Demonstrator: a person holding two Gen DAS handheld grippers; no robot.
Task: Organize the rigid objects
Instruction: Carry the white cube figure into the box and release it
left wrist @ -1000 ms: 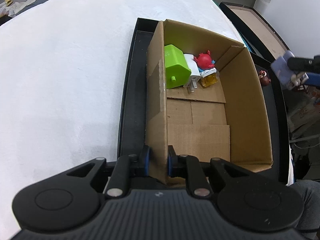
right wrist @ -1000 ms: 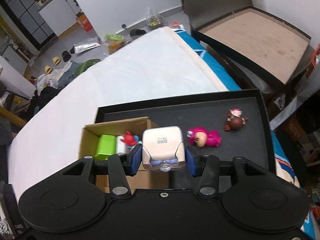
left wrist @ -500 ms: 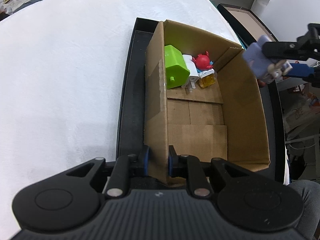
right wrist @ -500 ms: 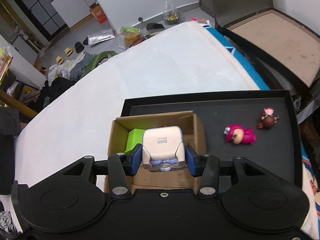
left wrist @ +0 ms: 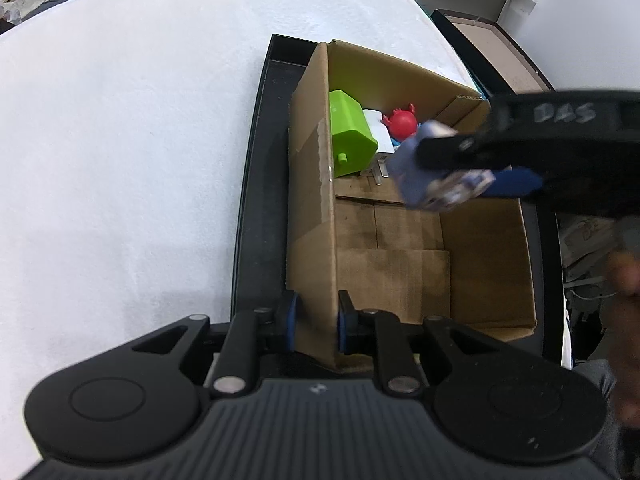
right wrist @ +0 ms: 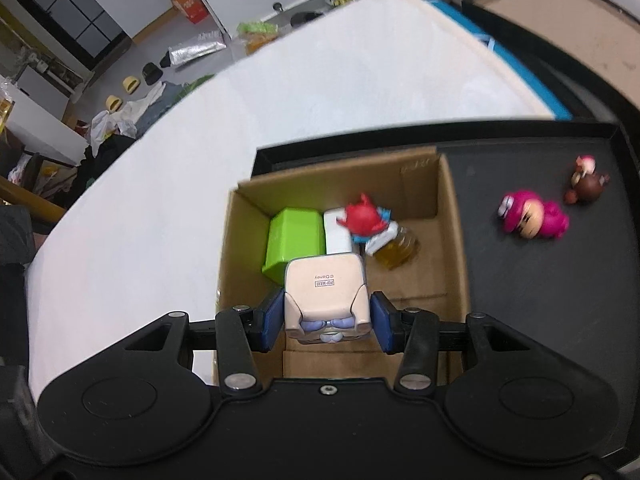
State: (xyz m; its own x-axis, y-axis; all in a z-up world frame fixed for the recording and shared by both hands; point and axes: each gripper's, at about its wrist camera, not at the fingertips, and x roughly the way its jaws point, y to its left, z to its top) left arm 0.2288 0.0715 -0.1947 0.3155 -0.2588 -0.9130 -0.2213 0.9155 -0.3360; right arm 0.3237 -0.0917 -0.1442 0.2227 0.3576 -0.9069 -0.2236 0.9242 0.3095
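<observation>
An open cardboard box (left wrist: 480, 248) (right wrist: 452, 240) stands on a black tray (left wrist: 256, 184) (right wrist: 540, 288). My left gripper (left wrist: 316, 326) is shut on the box's near left wall. My right gripper (right wrist: 325, 318) (left wrist: 480, 168) is shut on a beige block figure with lilac glasses (right wrist: 325, 292) (left wrist: 420, 176) and holds it above the box's inside. In the box's far end lie a green cube (left wrist: 350, 138) (right wrist: 296, 242), a white plug (left wrist: 378, 136), a red crab toy (left wrist: 402, 122) (right wrist: 362, 216) and a small amber bottle (right wrist: 398, 248).
A pink figure (right wrist: 532, 218) and a small brown figure (right wrist: 586, 186) lie on the tray right of the box. The tray sits on a white bed (left wrist: 120, 140). A second dark tray (right wrist: 560, 40) stands beyond the bed's right edge.
My right gripper has carried the block figure leftward from beside the tray to over the box and lower. My left gripper has kept its hold on the box wall.
</observation>
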